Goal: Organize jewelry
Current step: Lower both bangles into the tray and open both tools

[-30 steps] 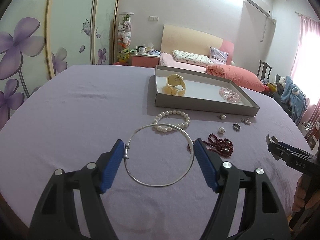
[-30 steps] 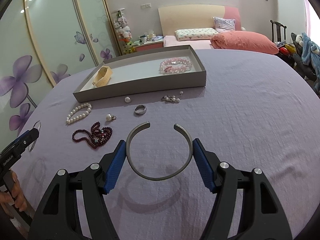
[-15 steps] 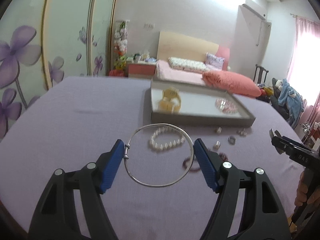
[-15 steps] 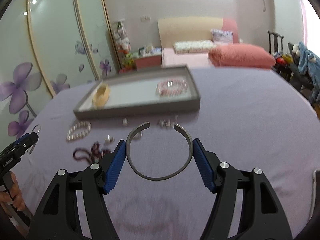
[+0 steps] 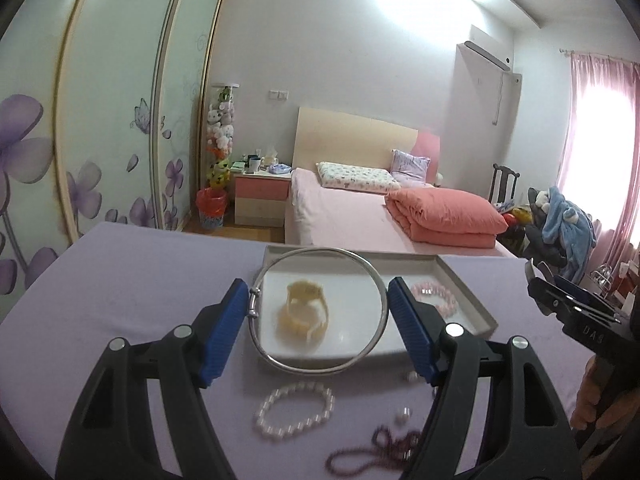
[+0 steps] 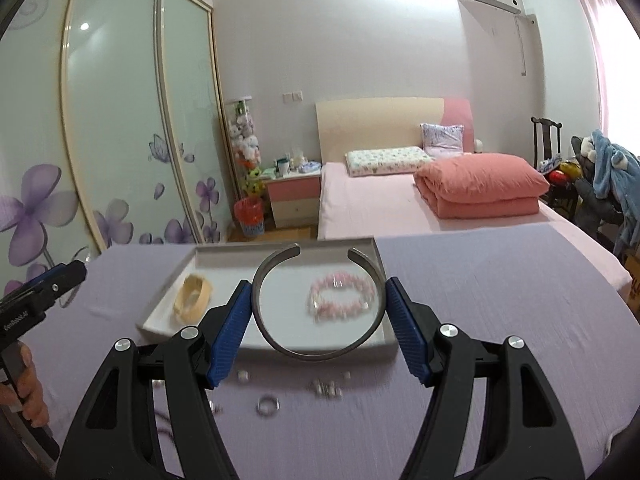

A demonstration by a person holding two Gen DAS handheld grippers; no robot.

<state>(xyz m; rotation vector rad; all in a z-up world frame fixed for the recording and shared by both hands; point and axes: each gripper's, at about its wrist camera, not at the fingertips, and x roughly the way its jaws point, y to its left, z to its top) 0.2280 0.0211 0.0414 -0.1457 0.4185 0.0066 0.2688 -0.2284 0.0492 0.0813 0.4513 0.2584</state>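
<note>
Both grippers hover above the tray (image 5: 472, 312) near the table's far edge, ready to drop: left gripper (image 5: 318, 312) jaws clenched across the thin silver bangle (image 5: 320, 368), right gripper (image 6: 319, 312) jaws across the open grey cuff (image 6: 320, 354).

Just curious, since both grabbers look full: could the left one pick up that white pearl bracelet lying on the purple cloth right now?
Probably not yet. The left gripper is already clamped on the thin silver bangle, so its fingers are occupied. Nothing covers the pearl bracelet; it would need to drop the bangle first.

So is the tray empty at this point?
No. The tray already holds a cream bangle and a pink bead bracelet.
</note>
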